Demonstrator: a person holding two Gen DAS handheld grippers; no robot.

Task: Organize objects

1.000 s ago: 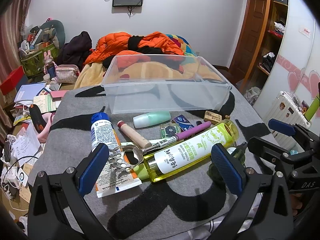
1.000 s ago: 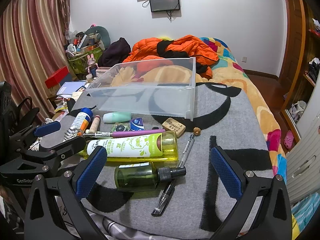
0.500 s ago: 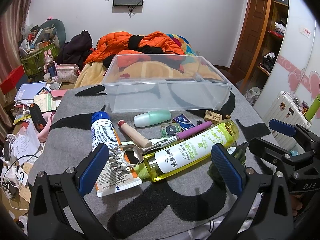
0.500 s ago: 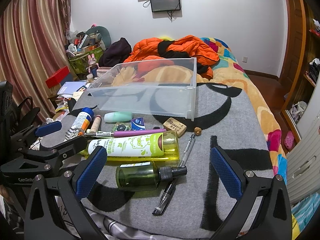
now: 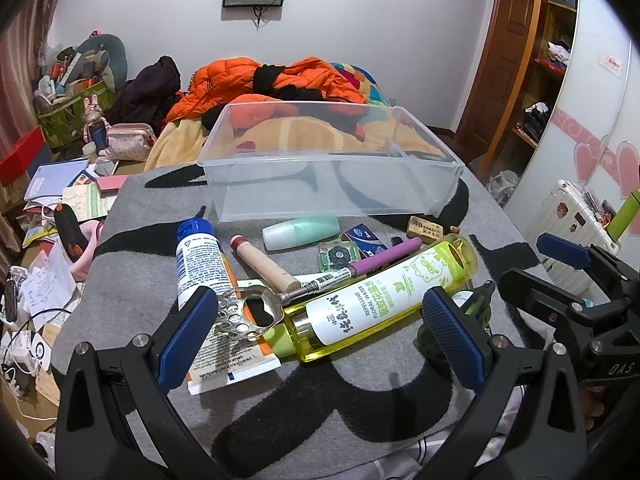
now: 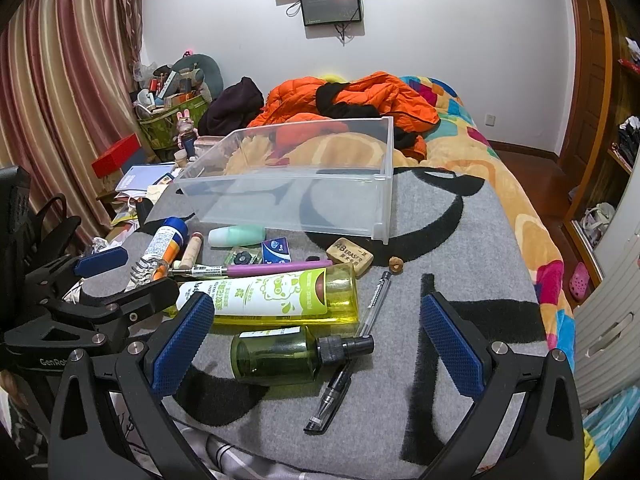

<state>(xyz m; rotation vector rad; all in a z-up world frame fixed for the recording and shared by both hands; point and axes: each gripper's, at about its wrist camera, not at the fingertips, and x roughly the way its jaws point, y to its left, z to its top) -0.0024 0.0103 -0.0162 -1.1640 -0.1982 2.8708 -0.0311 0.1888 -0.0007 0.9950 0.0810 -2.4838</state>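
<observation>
A clear plastic bin (image 5: 280,196) (image 6: 372,184) lies empty on a grey and black blanket. In front of it lie a yellow floral-water bottle (image 5: 384,300) (image 6: 280,296), a dark green spray bottle (image 6: 280,354), a white tube with a blue cap (image 5: 204,276) (image 6: 164,240), a purple-handled metal tool (image 5: 320,284), a mint bottle (image 5: 300,232) (image 6: 236,235), a beige stick (image 5: 262,262), an eraser (image 6: 350,255) and a black pen (image 6: 352,352). My left gripper (image 5: 320,336) is open and empty, near the yellow bottle. My right gripper (image 6: 316,338) is open and empty, around the green spray bottle.
An orange jacket (image 6: 360,96) and a colourful quilt (image 6: 480,152) lie behind the bin. Papers and clutter (image 5: 52,208) sit left of the bed. A white suitcase (image 5: 572,208) and a wardrobe stand to the right. The bed's near edge is under both grippers.
Both grippers have edged slightly forward towards the bottles. Nothing has been grasped or moved.
</observation>
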